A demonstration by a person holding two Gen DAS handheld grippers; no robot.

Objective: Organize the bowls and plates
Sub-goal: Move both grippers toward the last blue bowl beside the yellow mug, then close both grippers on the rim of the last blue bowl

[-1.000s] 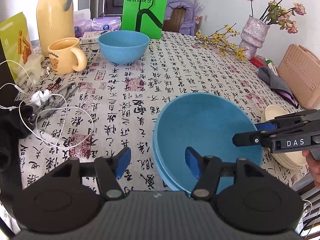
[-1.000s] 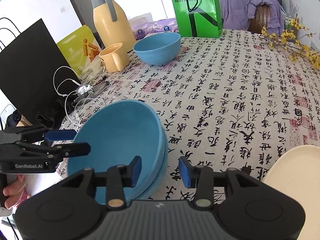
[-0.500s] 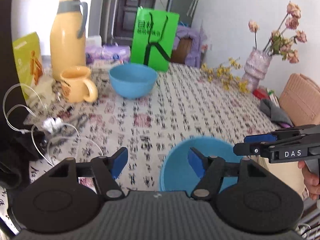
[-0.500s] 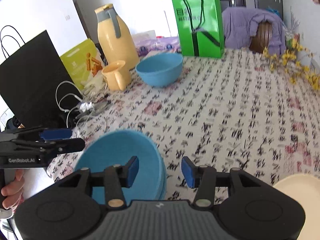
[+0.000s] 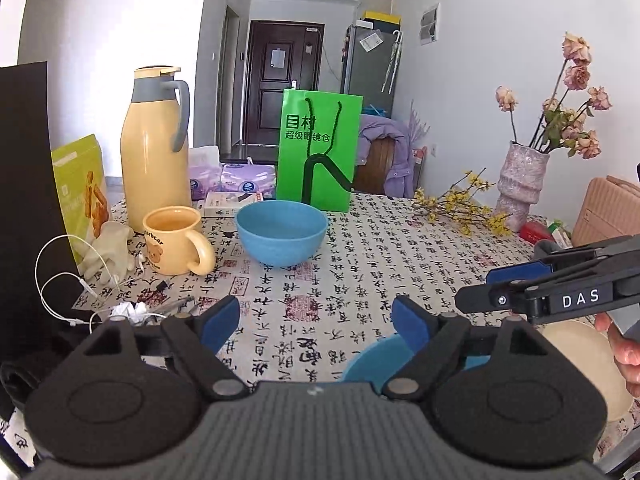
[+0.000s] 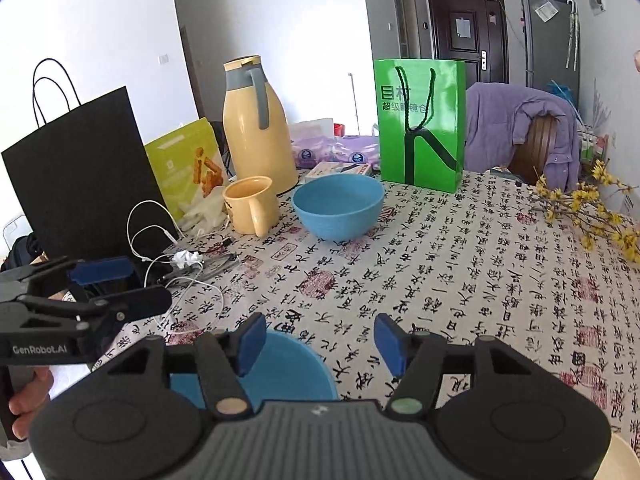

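Observation:
A lone blue bowl (image 5: pixel 281 232) (image 6: pixel 338 205) stands far back on the table beside the yellow mug. The stacked blue bowls (image 5: pixel 374 358) (image 6: pixel 288 368) rest on the cloth at the near edge, mostly hidden under both grippers. Cream plates (image 5: pixel 584 360) lie at the right, under the other gripper. My left gripper (image 5: pixel 316 326) hangs above the cloth, jaws opening, nothing between them. My right gripper (image 6: pixel 320 344) is raised over the stack's right rim, jaws also opening and empty. Each gripper shows in the other's view, left gripper (image 6: pixel 120 286) and right gripper (image 5: pixel 476 292).
A yellow mug (image 5: pixel 174 240), tall yellow thermos (image 5: pixel 154 148), green paper bag (image 5: pixel 318 152) and tissue packs line the back. White cables (image 6: pixel 180 276) and a black bag (image 6: pixel 80 176) sit left. A vase (image 5: pixel 520 184) with flowers, yellow sprigs and a pink case stand right.
Both grippers have risen off the stacked blue bowls and tilted up, so the stack has slid to the bottom of both views. Both pairs of jaws stand wider.

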